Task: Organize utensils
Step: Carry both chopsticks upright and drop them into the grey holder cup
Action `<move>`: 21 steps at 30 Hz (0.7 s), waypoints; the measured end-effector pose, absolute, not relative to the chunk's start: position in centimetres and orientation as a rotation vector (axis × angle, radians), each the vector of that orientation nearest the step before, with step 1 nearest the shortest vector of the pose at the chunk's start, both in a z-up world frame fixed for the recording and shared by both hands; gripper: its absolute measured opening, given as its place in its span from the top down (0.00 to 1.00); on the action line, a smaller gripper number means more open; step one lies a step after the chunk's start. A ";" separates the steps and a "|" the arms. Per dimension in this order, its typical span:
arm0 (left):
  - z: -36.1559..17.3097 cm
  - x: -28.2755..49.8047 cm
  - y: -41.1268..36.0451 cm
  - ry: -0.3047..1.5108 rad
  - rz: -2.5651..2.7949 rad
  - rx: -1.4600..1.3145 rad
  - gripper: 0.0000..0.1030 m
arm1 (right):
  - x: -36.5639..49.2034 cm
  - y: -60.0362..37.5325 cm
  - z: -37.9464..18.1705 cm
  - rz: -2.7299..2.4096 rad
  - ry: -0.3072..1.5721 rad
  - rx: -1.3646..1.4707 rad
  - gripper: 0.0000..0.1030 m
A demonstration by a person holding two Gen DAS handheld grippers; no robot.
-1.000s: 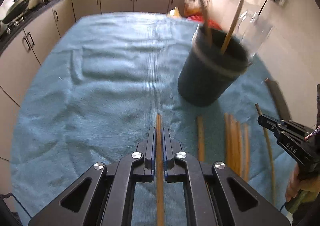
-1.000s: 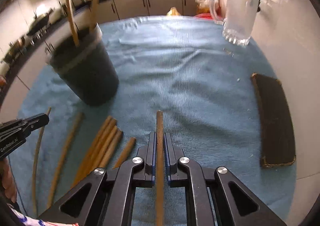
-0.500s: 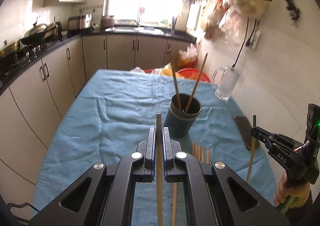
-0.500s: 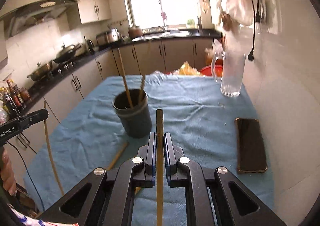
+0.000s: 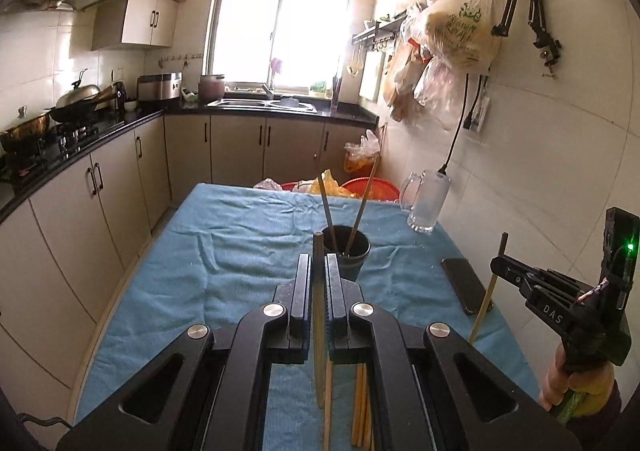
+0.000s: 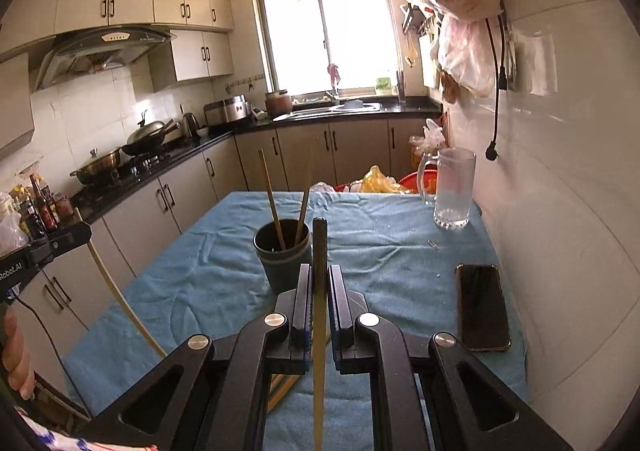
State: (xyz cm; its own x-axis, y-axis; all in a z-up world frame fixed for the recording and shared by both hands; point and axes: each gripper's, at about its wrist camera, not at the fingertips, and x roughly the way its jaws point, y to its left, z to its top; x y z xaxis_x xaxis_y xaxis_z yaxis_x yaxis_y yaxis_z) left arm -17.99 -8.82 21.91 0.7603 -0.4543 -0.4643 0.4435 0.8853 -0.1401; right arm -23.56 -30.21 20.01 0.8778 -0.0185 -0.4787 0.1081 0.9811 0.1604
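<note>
A dark round cup (image 5: 347,256) (image 6: 283,259) stands mid-table on the blue towel and holds two wooden chopsticks (image 5: 362,206) (image 6: 272,199). My left gripper (image 5: 318,265) is shut on a chopstick (image 5: 318,315), held high above the table's near end. My right gripper (image 6: 320,275) is shut on another chopstick (image 6: 319,315), also raised; it shows at the right of the left wrist view (image 5: 498,265). Several more chopsticks (image 5: 360,407) lie on the towel below the left gripper.
A black phone (image 6: 482,307) (image 5: 466,285) lies near the right edge by the tiled wall. A glass mug (image 6: 452,189) (image 5: 428,201) stands at the far right corner. Red basins and bags (image 5: 360,187) sit beyond the table. Cabinets run along the left.
Both grippers have risen and drawn back from the table, each still holding its chopstick. The cup now looks smaller and farther away.
</note>
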 end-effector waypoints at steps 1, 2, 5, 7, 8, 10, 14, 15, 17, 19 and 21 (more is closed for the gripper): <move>22.2 -17.9 -8.9 0.507 -0.487 -0.023 0.95 | -23.5 -30.3 20.2 -0.066 0.492 0.185 0.93; 22.4 -17.8 -9.0 0.504 -0.486 -0.023 0.95 | -23.3 -30.3 20.4 -0.066 0.485 0.185 0.93; 23.3 -17.2 -9.2 0.492 -0.486 -0.025 0.95 | -22.9 -30.5 21.3 -0.063 0.468 0.185 0.93; 23.8 -16.6 -9.3 0.482 -0.486 -0.028 0.95 | -22.3 -30.7 21.8 -0.061 0.456 0.186 0.93; 24.2 -16.1 -9.4 0.475 -0.486 -0.031 0.95 | -21.8 -30.8 22.2 -0.059 0.449 0.187 0.93; 25.1 -15.3 -9.7 0.460 -0.486 -0.036 0.95 | -20.8 -30.9 23.2 -0.054 0.432 0.193 0.93; 27.8 -13.2 -10.5 0.416 -0.488 -0.060 0.95 | -18.3 -31.0 25.3 -0.040 0.387 0.211 0.93; 28.5 -12.6 -10.7 0.403 -0.488 -0.068 0.95 | -17.7 -31.0 25.9 -0.037 0.377 0.215 0.93; 29.8 -11.2 -11.3 0.383 -0.485 -0.080 0.95 | -16.0 -31.0 27.2 -0.033 0.345 0.224 0.93; 31.0 -9.6 -11.9 0.361 -0.480 -0.095 0.95 | -14.5 -31.2 28.3 -0.028 0.317 0.235 0.93; 31.9 -8.1 -12.6 0.351 -0.477 -0.109 0.95 | -13.0 -31.0 29.1 -0.027 0.293 0.245 0.93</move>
State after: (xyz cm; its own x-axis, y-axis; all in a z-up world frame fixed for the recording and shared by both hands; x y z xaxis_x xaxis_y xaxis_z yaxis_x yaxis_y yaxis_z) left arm -8.12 -12.62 31.86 0.8299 -0.4673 -0.3048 0.4301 0.8838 -0.1841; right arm -13.02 -31.03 29.09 0.9572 0.0087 -0.2894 0.0622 0.9700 0.2349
